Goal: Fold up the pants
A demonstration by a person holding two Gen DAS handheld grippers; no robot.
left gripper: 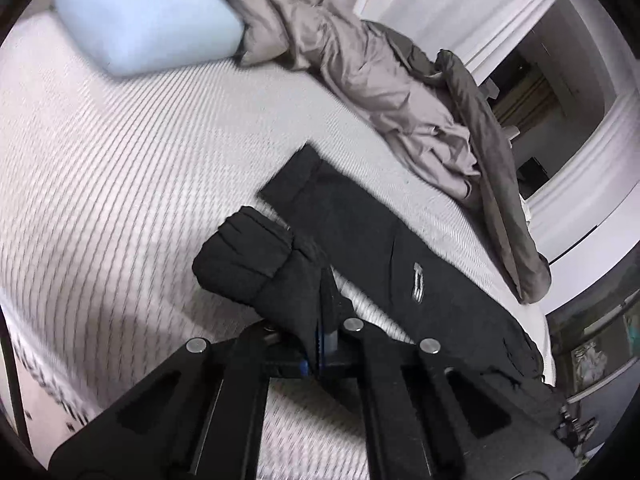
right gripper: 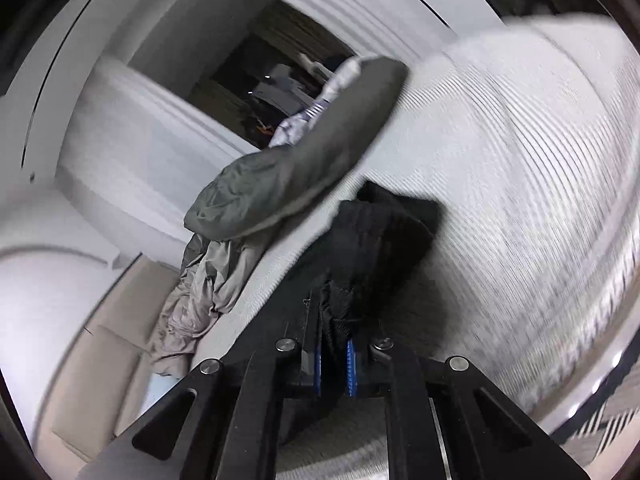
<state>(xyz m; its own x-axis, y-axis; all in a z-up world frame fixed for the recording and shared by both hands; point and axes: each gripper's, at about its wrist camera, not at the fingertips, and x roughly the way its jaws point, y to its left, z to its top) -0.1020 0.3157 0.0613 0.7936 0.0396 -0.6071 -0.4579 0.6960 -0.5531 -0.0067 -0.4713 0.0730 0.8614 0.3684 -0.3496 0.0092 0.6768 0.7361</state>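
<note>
Just one black pants [left gripper: 360,232], both grippers, left [left gripper: 320,344] and right [right gripper: 334,356], clamped on its fabric.

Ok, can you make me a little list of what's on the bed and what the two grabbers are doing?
bed: white ribbed mattress
pants: black, stretched across the mattress, partly lifted
left gripper: shut on a pants edge
right gripper: shut on bunched pants cloth
pillow: pale blue, at the far corner
blanket: grey-brown, crumpled along the bed's far edge
fold: not done yet
</note>
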